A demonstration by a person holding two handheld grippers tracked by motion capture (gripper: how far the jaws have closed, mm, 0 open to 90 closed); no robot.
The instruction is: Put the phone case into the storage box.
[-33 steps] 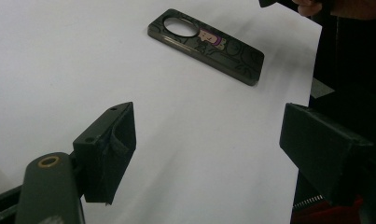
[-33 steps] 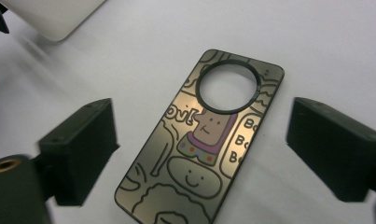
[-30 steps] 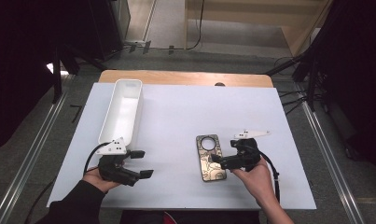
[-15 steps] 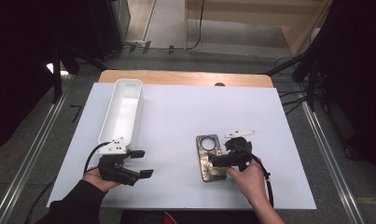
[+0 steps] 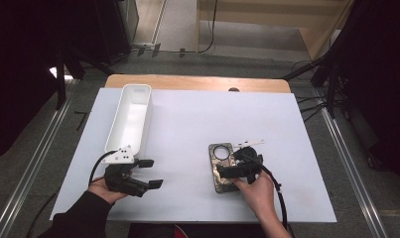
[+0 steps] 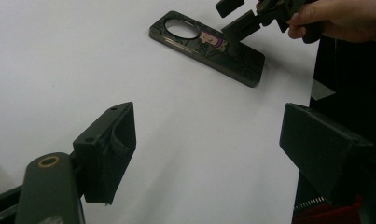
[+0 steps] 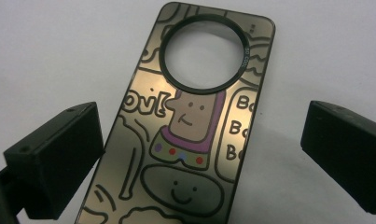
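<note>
A dark phone case (image 5: pixel 218 154) with cartoon drawings and a round camera hole lies flat on the white table top, right of centre. My right gripper (image 5: pixel 226 173) hangs just over its near half, open. In the right gripper view the case (image 7: pixel 195 126) lies between the two spread jaws of that gripper (image 7: pixel 202 156), and neither jaw touches it. My left gripper (image 5: pixel 150 173) rests open near the front left, holding nothing. The left gripper view looks past that open gripper (image 6: pixel 213 154) to the case (image 6: pixel 209 46) and the right gripper (image 6: pixel 239 18) above it.
A long white tray (image 5: pixel 130 119) stands at the back left, just beyond the left gripper. The white table sheet (image 5: pixel 187 129) ends at a wooden edge (image 5: pixel 197 83) at the back. Cables trail from both grippers toward the front edge.
My right gripper has moved left and toward the front, from the case's right edge to over its near half. The left gripper has stayed put.
</note>
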